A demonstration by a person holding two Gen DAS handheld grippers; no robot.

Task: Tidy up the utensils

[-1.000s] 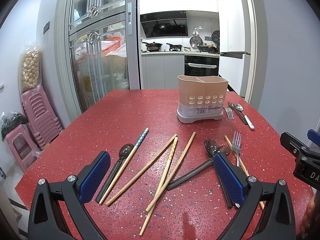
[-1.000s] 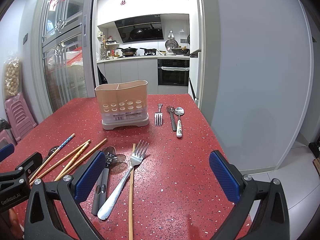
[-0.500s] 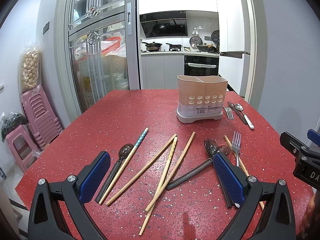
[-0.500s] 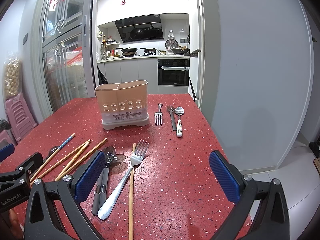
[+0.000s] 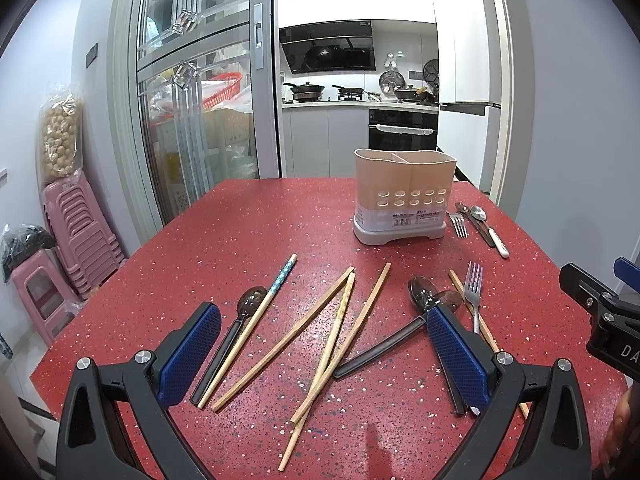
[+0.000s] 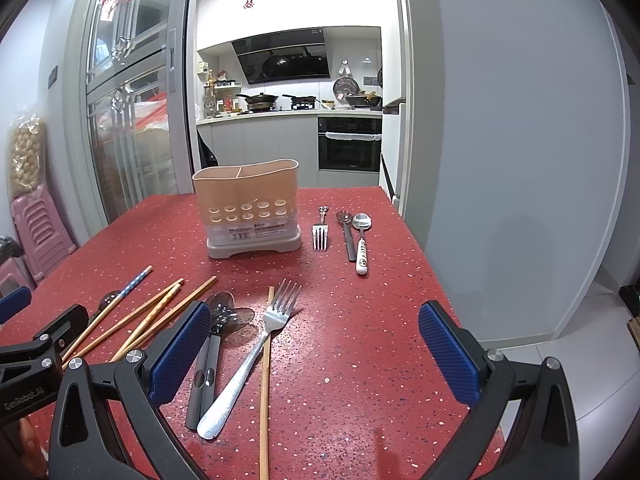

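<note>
Utensils (image 5: 340,320), both hand-held grippers (image 6: 316,348) unmoved, jaws apart.

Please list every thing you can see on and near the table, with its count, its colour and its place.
utensil holder: one, beige on a grey base, two compartments, far middle of the table.
table: one, red speckled.
chopsticks: five plain wooden and one with a blue patterned end, scattered on the near table.
large fork: one, silver, lying on a wooden chopstick.
dark spoons: two crossed near the fork, a third by the blue chopstick.
small fork: one, silver, right of the holder.
far spoons: two, one dark, one white-handled.
stools: pink, stacked, left on the floor.
left tool: open, blue pads.
right tool: open, blue pads.
</note>
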